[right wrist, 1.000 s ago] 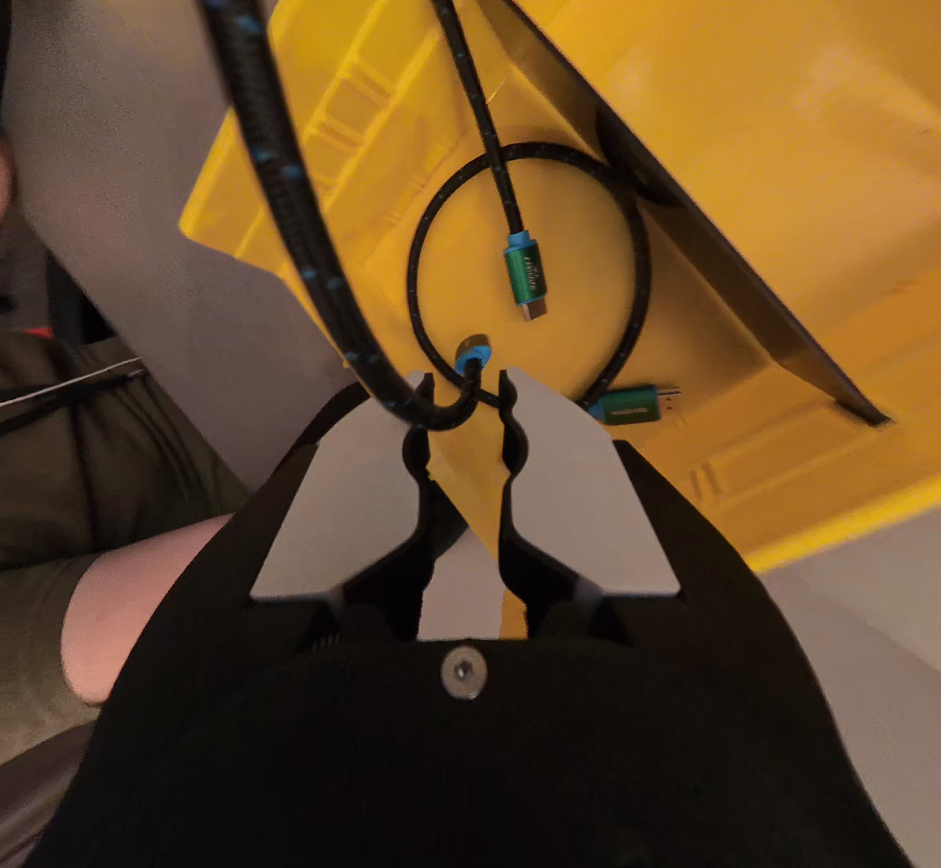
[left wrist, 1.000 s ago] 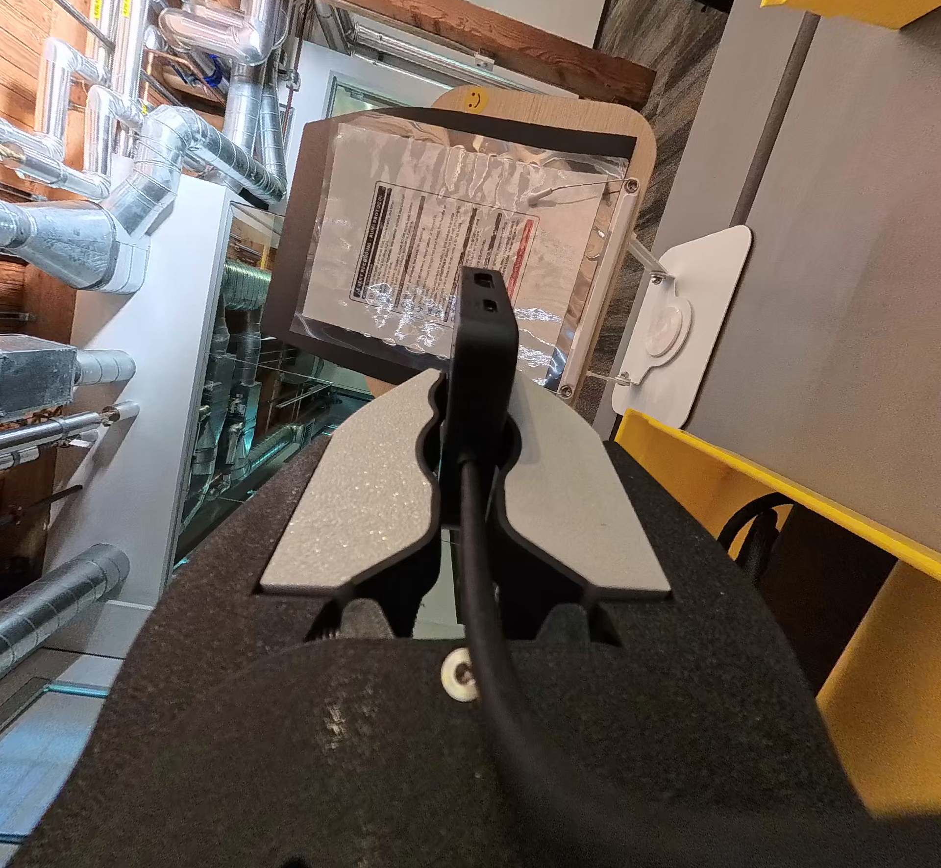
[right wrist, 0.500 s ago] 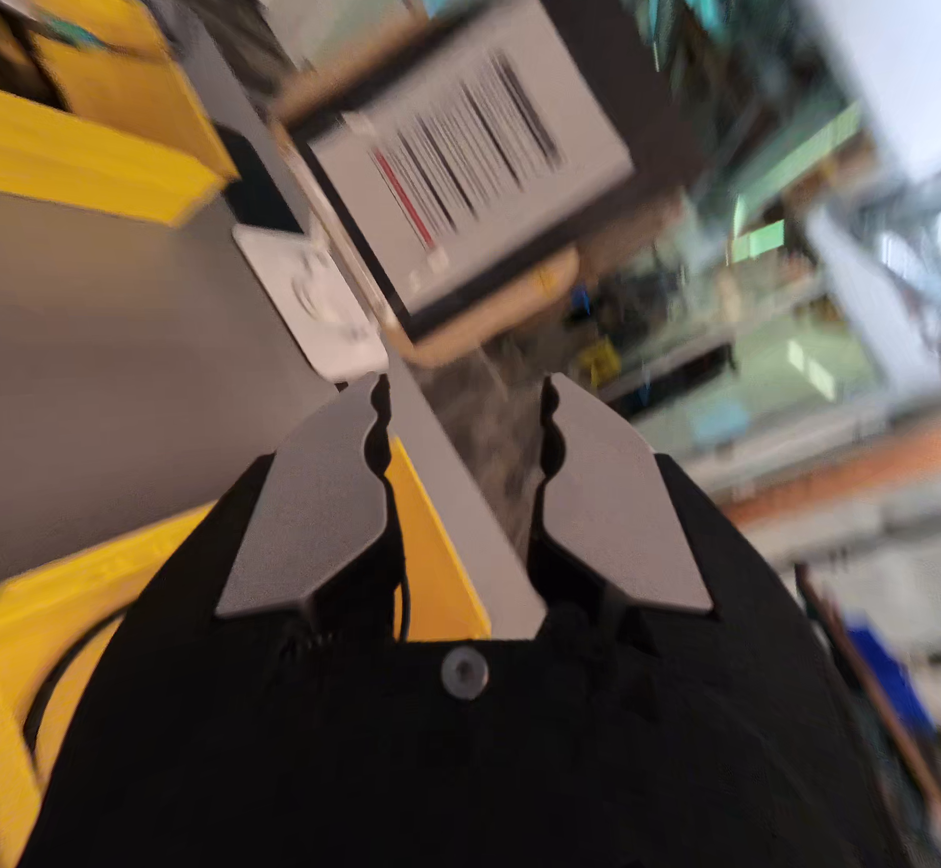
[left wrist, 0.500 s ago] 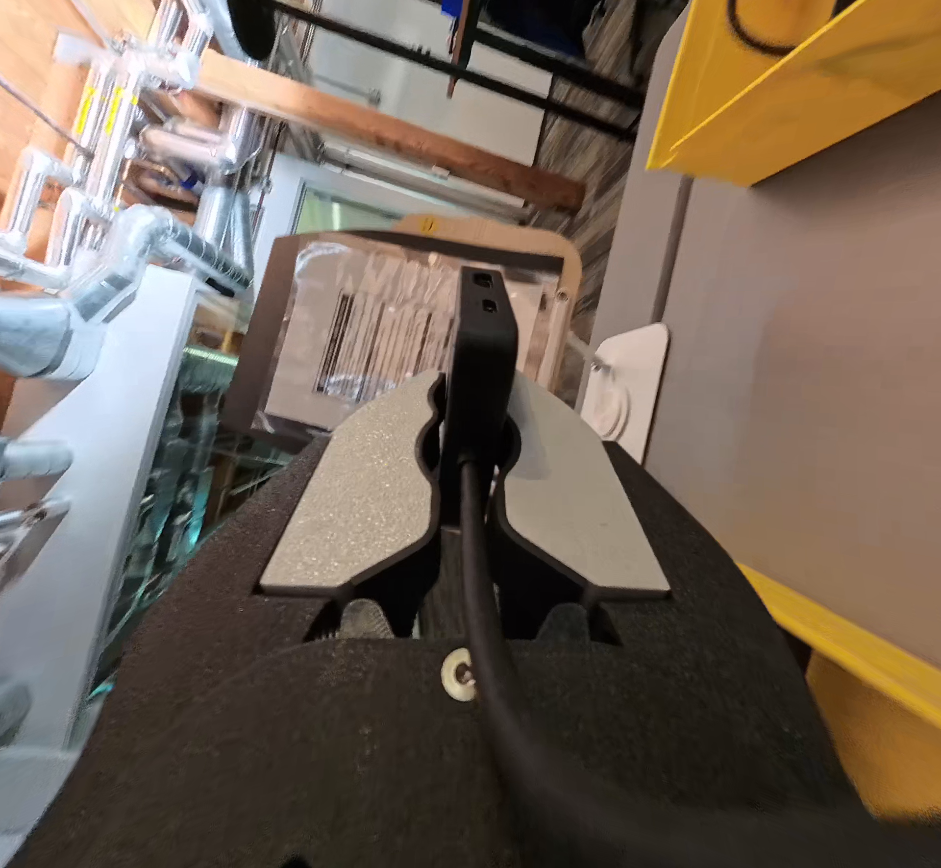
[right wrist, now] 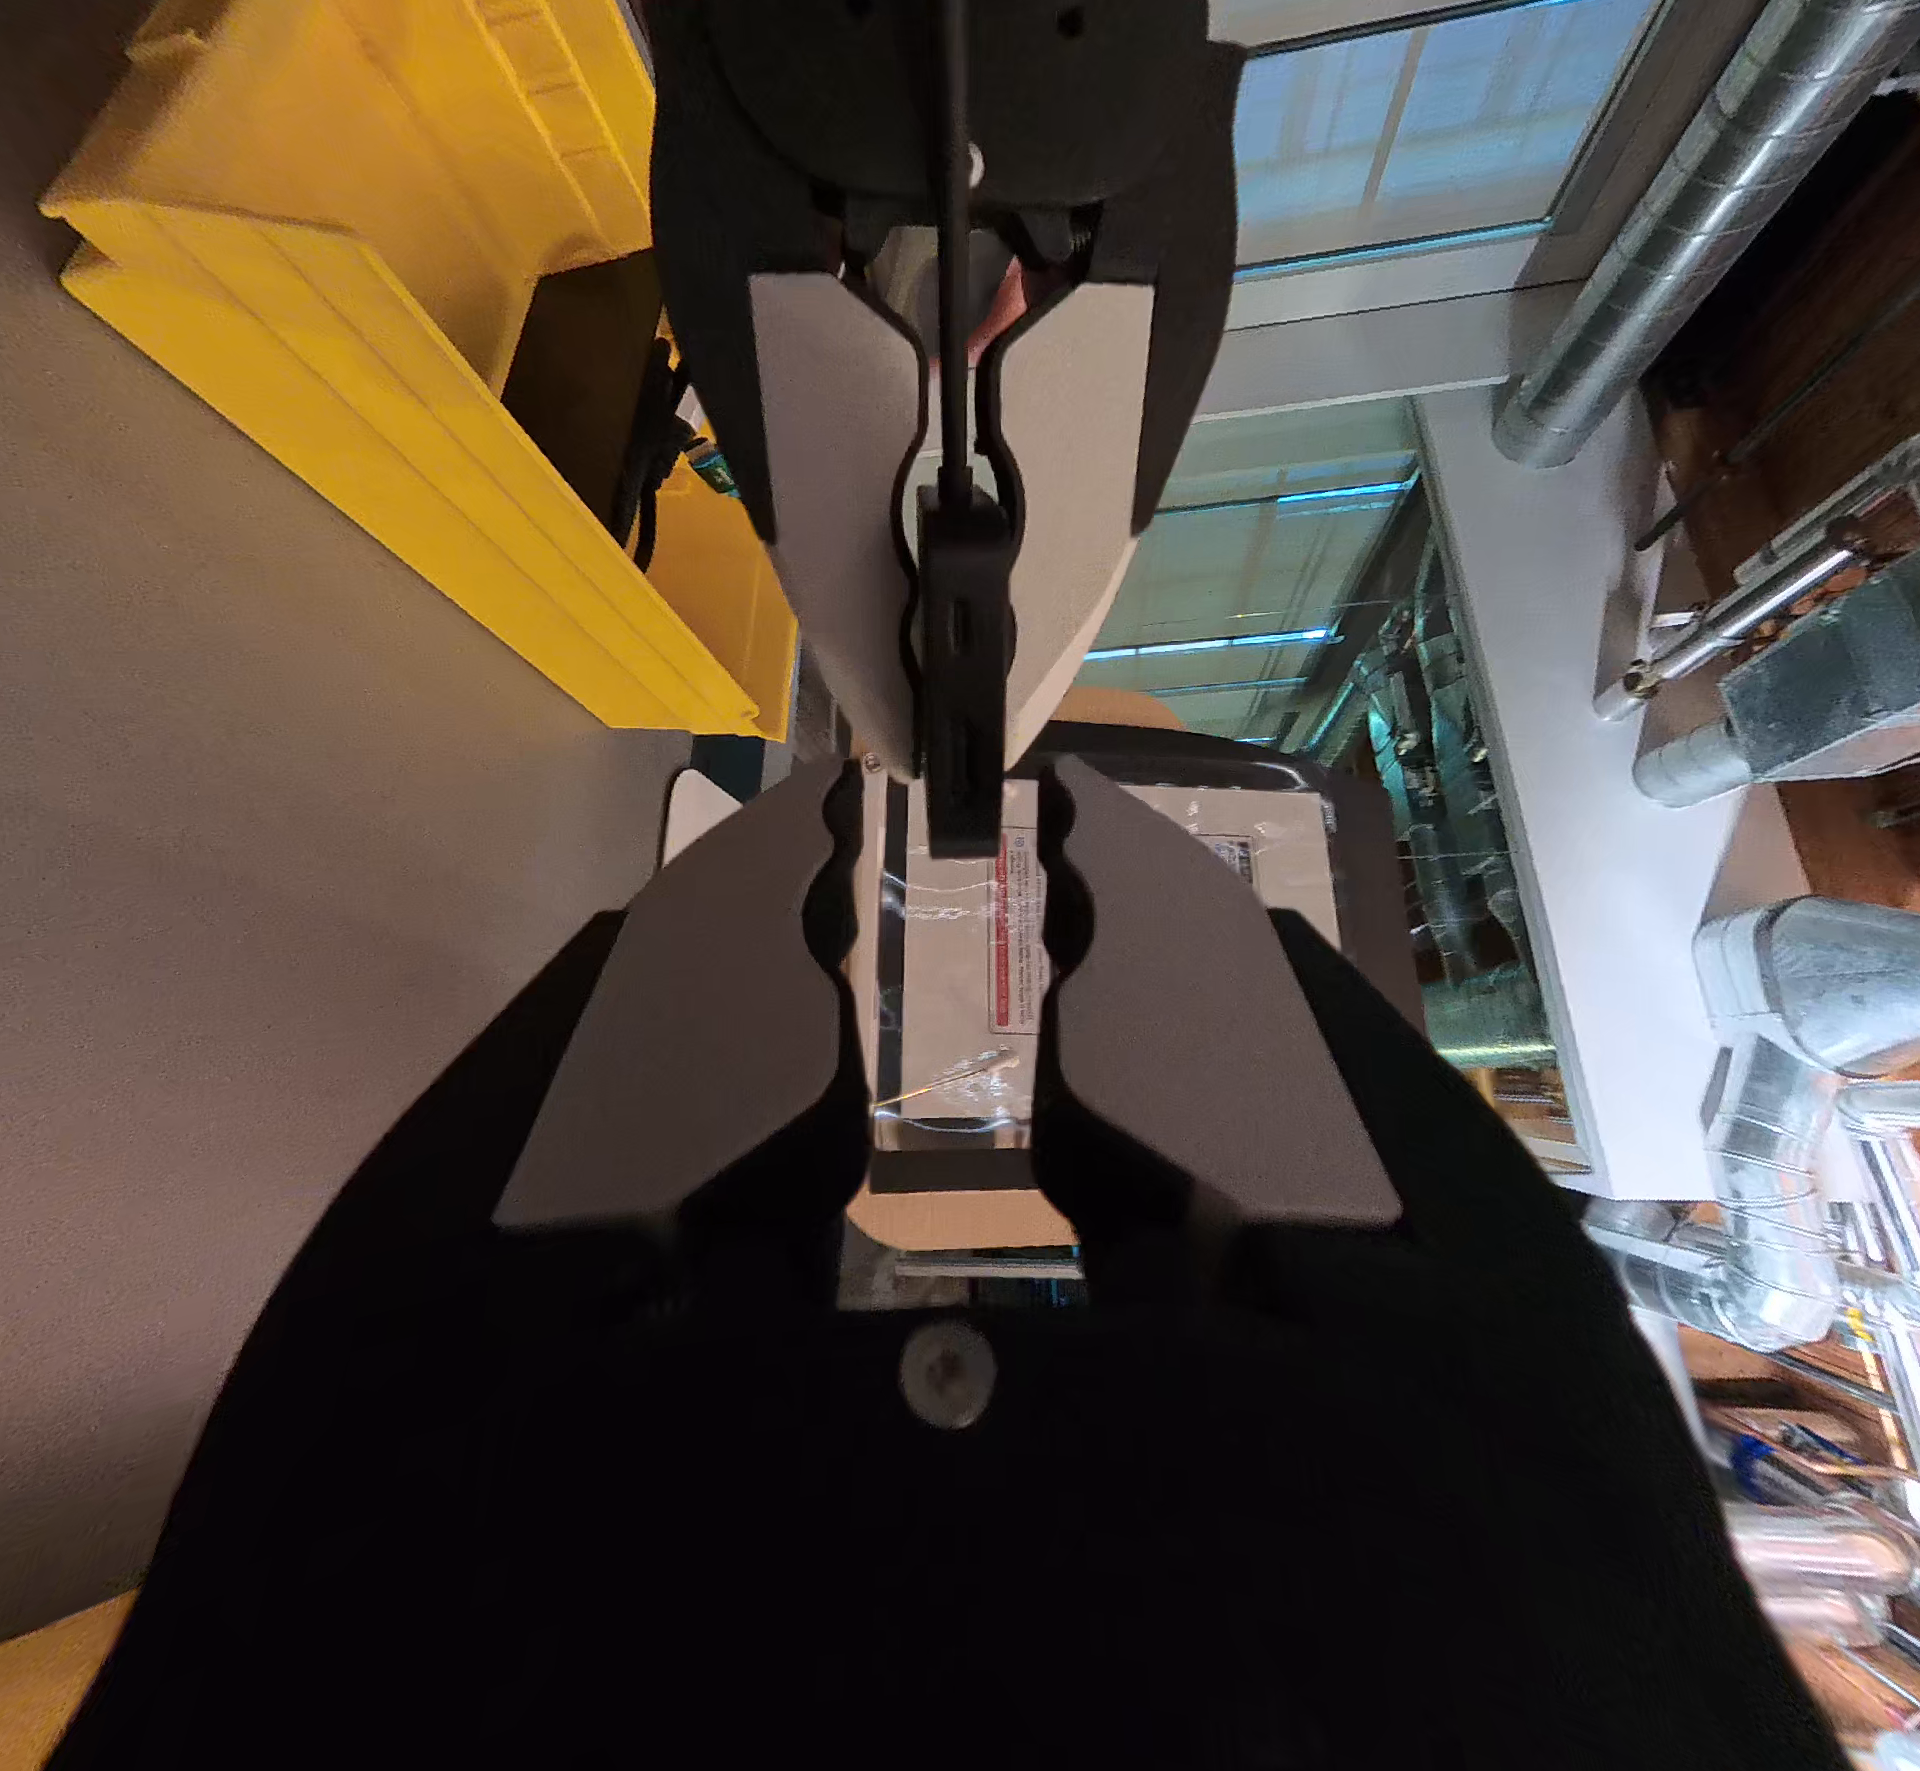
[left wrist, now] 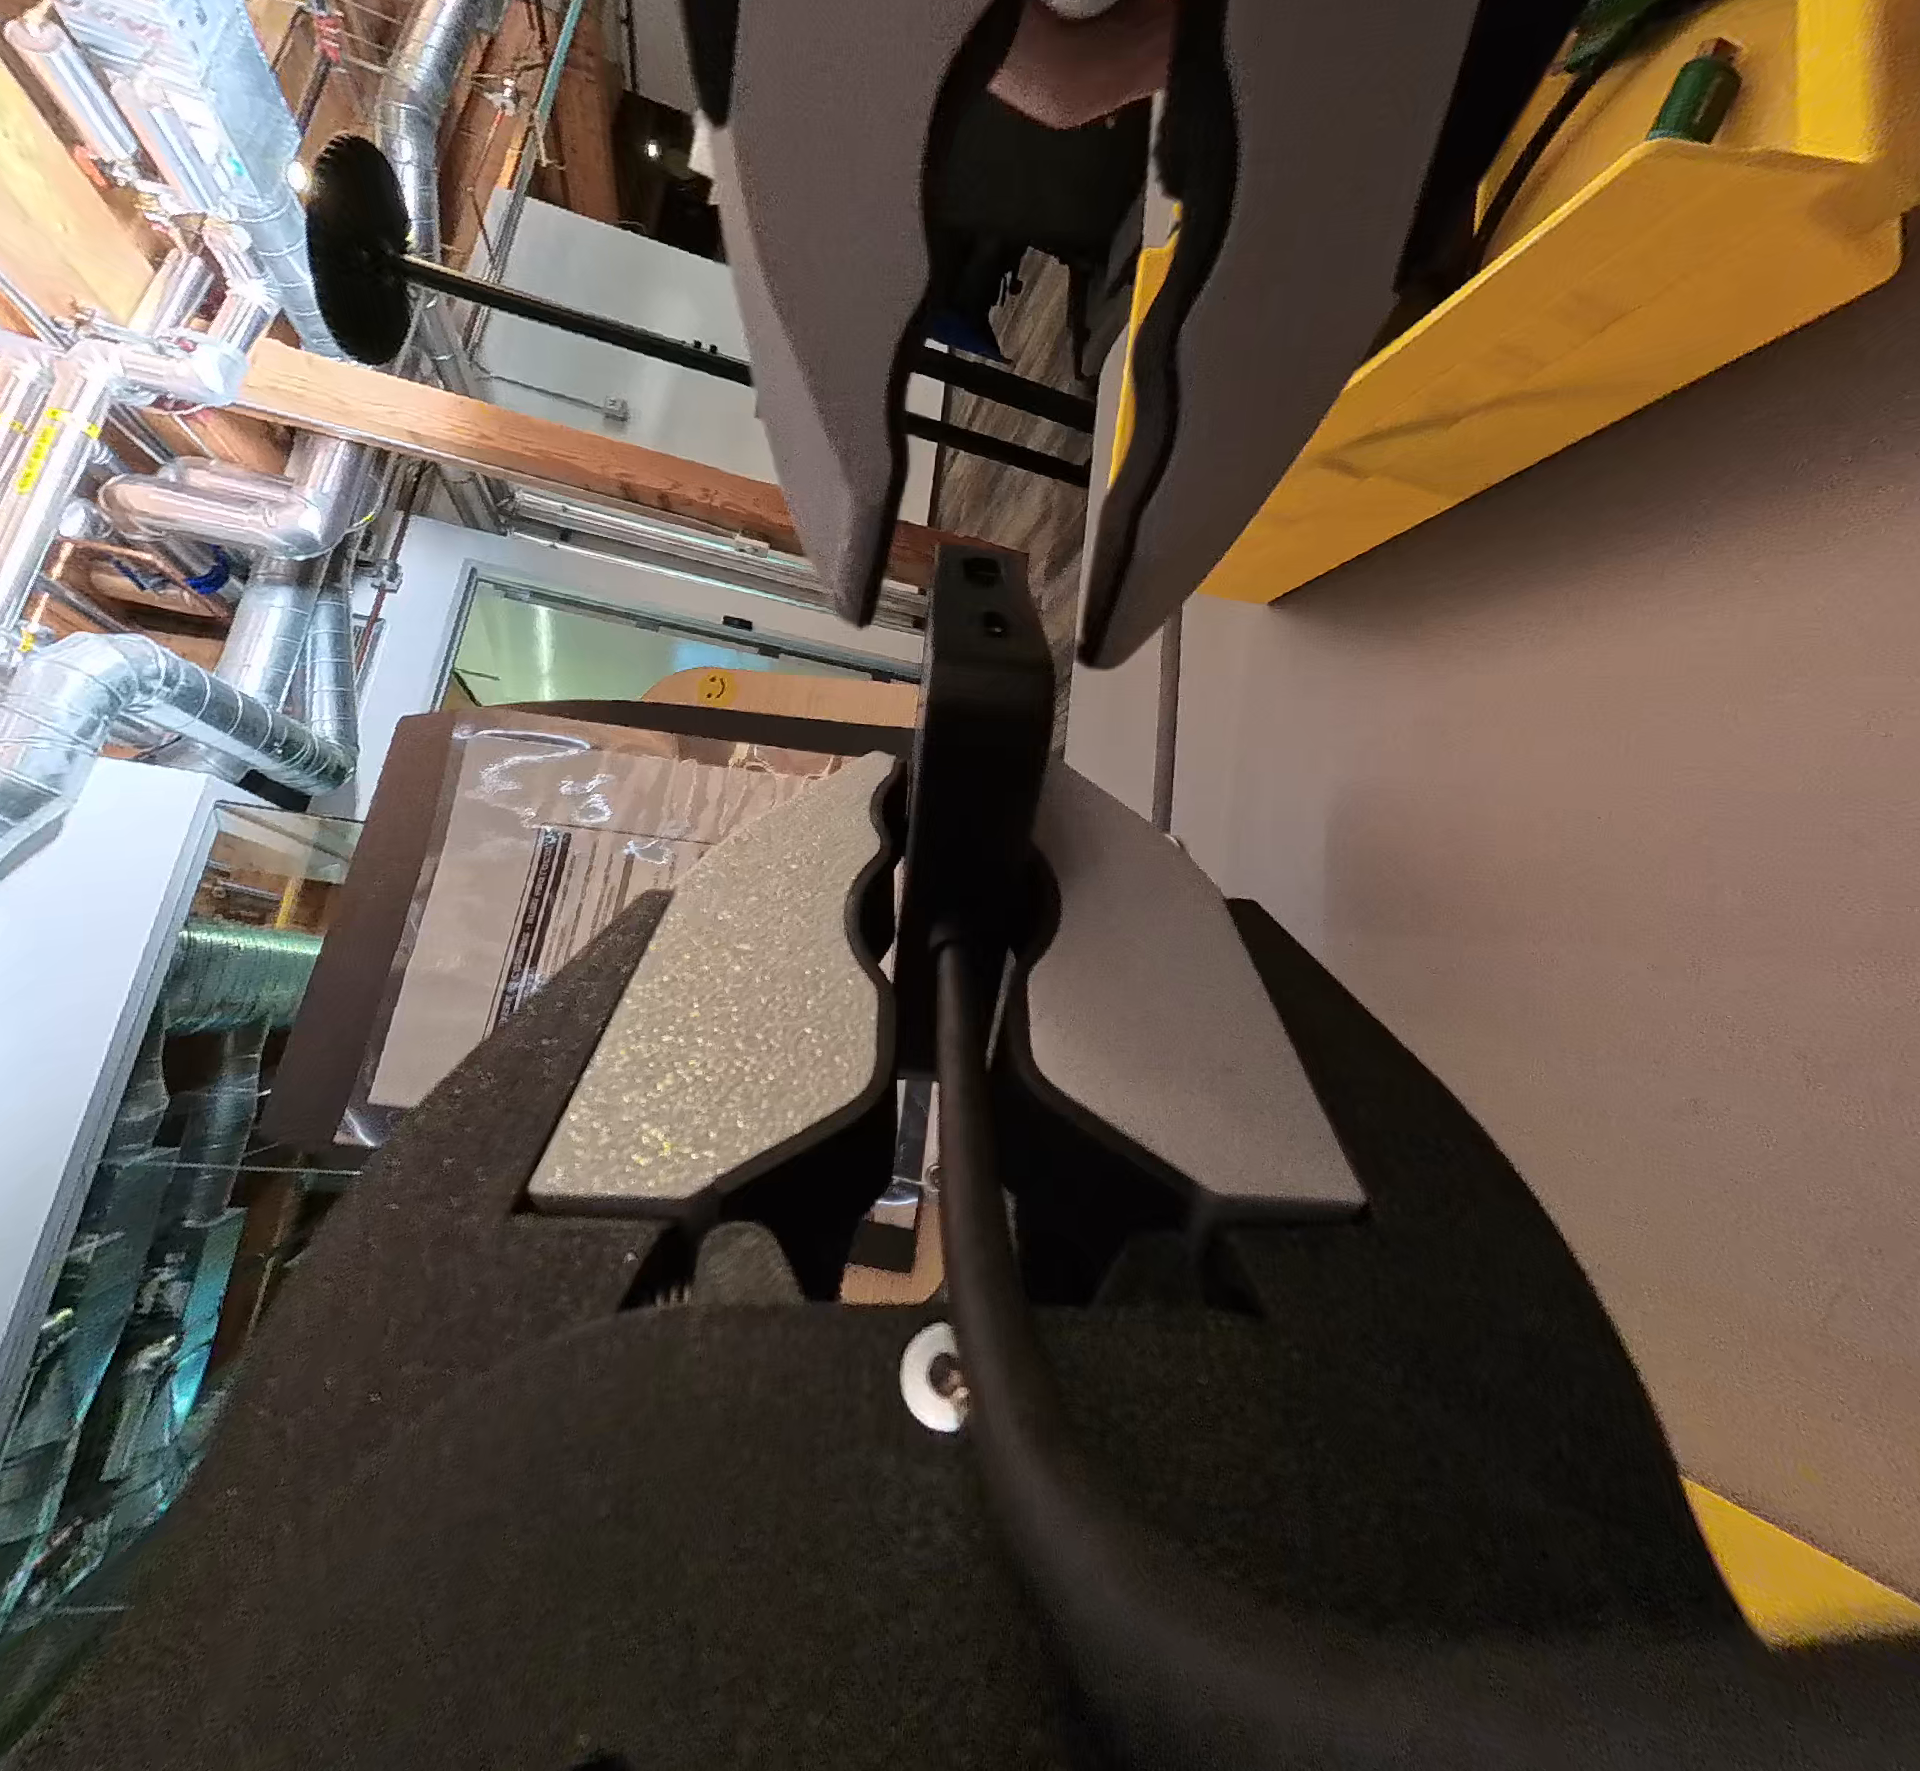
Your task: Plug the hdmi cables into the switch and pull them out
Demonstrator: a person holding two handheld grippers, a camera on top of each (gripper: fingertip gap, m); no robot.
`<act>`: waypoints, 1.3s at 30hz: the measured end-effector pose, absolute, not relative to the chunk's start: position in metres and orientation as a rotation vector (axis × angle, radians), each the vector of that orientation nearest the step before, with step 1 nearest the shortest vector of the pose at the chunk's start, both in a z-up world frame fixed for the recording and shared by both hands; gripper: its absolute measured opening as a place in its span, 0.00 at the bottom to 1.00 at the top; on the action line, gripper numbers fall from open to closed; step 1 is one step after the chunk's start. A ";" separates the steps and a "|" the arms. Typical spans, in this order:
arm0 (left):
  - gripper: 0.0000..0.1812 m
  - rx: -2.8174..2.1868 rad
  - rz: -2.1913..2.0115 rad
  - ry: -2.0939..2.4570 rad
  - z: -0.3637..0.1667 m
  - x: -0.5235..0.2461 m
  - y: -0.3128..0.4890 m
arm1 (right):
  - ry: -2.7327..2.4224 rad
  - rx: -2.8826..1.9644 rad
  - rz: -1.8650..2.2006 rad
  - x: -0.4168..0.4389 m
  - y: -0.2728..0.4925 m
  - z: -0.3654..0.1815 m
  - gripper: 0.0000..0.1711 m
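Observation:
My left gripper is shut on a black HDMI switch and holds it in the air, its black lead running back over the gripper. My right gripper comes in from the top of the left wrist view, open and empty, its tips on either side of the switch's far end without touching it. In the right wrist view my right gripper faces the switch, which the left gripper clamps from above. HDMI cables with green plugs lie in a yellow bin.
A grey table carries a second yellow bin with a cable and a green plug in it. A board with a sheet in a clear sleeve stands at the table's end. Pipes and ducts are behind. The tips of both grippers are at nearly the same place.
My right gripper let go of the braided cable in the bin, swung up and now faces the switch, open. My left gripper turned while keeping hold of the switch.

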State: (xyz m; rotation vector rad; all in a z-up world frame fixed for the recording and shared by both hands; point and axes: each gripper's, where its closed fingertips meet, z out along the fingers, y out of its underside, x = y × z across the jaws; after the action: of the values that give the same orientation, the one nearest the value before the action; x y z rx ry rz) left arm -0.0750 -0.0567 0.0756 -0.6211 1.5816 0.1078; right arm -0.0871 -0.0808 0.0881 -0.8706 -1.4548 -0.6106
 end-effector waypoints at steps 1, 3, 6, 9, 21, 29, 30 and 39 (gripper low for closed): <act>0.08 -0.615 0.114 1.592 0.074 -0.074 -0.058 | -1.455 -0.866 -0.620 -0.088 -0.080 0.087 0.19; 0.08 -0.603 0.115 1.610 0.070 -0.071 -0.061 | -1.475 -0.878 -0.625 -0.088 -0.078 0.082 0.18; 0.08 -0.604 0.111 1.617 0.067 -0.067 -0.062 | -1.489 -0.871 -0.647 -0.087 -0.077 0.080 0.09; 0.08 -0.629 0.103 1.585 0.067 -0.065 -0.059 | -1.480 -0.921 -0.639 -0.082 -0.073 0.080 0.09; 0.15 -0.850 0.274 1.401 0.090 -0.123 0.002 | -1.063 -1.698 -0.795 0.140 -0.016 0.070 0.09; 0.14 -0.879 0.335 1.426 0.082 -0.126 0.012 | -0.874 -2.236 -0.868 0.280 -0.003 -0.029 0.09; 0.14 -0.878 0.337 1.431 0.081 -0.124 0.012 | -0.859 -2.263 -0.843 0.283 -0.002 -0.035 0.09; 0.13 -0.882 0.350 1.461 0.073 -0.119 0.013 | -0.909 -2.355 -0.785 0.293 -0.003 -0.064 0.09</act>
State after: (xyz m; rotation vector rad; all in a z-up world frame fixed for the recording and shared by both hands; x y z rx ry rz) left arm -0.1190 0.0134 0.0730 -0.8822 1.4613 0.3497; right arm 0.2934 -0.0028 -0.0641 -2.3548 -0.9093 -0.7852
